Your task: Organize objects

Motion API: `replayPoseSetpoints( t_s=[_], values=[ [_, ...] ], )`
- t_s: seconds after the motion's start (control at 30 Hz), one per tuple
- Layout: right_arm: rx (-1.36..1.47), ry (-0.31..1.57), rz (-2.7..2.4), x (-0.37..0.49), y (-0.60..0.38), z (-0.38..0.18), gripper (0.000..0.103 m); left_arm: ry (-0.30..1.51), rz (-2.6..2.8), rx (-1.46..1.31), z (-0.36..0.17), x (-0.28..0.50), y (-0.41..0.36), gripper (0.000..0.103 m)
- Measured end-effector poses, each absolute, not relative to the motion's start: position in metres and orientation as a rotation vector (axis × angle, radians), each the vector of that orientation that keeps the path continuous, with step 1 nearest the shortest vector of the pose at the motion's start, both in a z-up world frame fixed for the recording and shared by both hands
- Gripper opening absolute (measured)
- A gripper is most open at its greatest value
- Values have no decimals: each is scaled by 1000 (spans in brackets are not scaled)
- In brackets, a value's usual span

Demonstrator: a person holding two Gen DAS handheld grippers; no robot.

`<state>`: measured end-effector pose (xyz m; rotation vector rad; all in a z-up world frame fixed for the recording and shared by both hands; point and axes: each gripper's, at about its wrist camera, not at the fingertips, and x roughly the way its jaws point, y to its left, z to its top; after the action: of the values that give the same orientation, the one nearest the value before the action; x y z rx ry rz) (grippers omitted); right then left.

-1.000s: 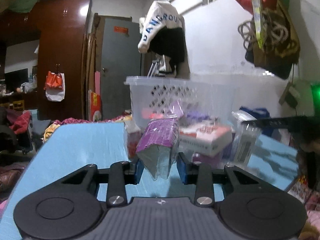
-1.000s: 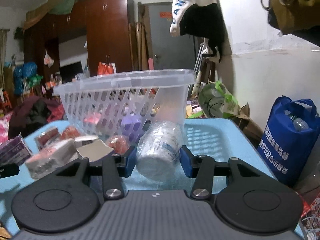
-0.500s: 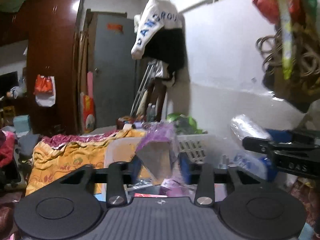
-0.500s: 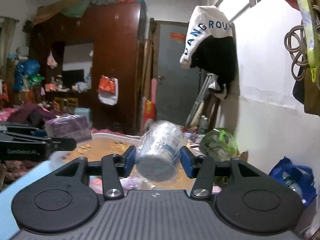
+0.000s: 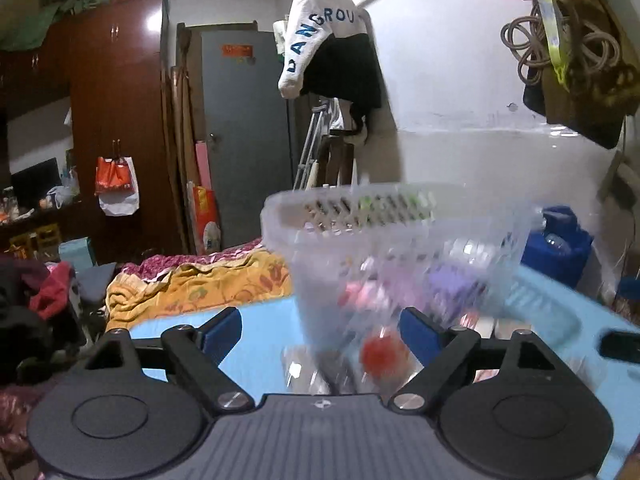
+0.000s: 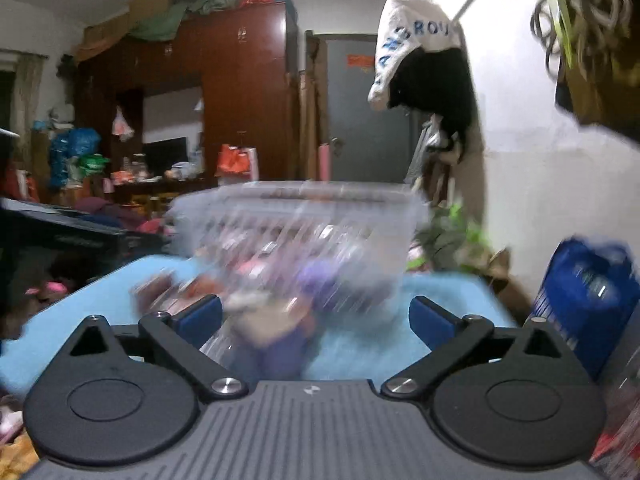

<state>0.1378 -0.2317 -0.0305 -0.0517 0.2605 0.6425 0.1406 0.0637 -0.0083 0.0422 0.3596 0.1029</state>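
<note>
A clear plastic basket (image 5: pixel 400 216) with slotted walls stands on the light blue table (image 5: pixel 260 328), with several small packets blurred inside it. It also shows in the right wrist view (image 6: pixel 296 208). My left gripper (image 5: pixel 322 330) is open and empty, low in front of the basket. My right gripper (image 6: pixel 316 316) is open and empty, also low before the basket. Loose items lie on the table by the basket: a red blurred one (image 5: pixel 384 356) and a purple one (image 6: pixel 280 344). Both views are motion-blurred.
A blue bag (image 6: pixel 592 296) stands at the table's right. A white wall (image 5: pixel 480 92) runs along the right with hanging bags and cords (image 5: pixel 576 52). A bed with orange bedding (image 5: pixel 192 284) lies beyond the table.
Both grippers have opened and come down; the purple packet has left the left one and the clear jar the right. The basket now stands close ahead.
</note>
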Motion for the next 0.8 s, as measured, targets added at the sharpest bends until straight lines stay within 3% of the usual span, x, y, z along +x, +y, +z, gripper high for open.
replayPoseSetpoints(
  t_s=[0.17,0.2,0.23,0.3,0.43,0.53,0.73,0.8],
  values=[
    [-125,294,738,129,-214,-44,89,385,106,-44,-29,131,76,89],
    [-146,306,750,132,-207,-46,79,397,111,-52,-32,133,78,89],
    [-147,325,763,136,-204,-48,62,411,121,-56,-34,137,79,89],
    [-128,359,792,143,-203,-51,46,418,129,-59,-35,140,80,89],
    [-80,346,764,144,-222,-54,45,443,180,-80,-36,147,85,88],
    [-44,344,739,141,-237,-56,45,468,204,-136,-40,152,94,72],
    [-22,327,703,145,-251,-52,45,556,246,-155,-47,170,97,61],
    [-30,320,688,147,-250,-53,45,592,233,-142,-49,174,95,36]
  ],
)
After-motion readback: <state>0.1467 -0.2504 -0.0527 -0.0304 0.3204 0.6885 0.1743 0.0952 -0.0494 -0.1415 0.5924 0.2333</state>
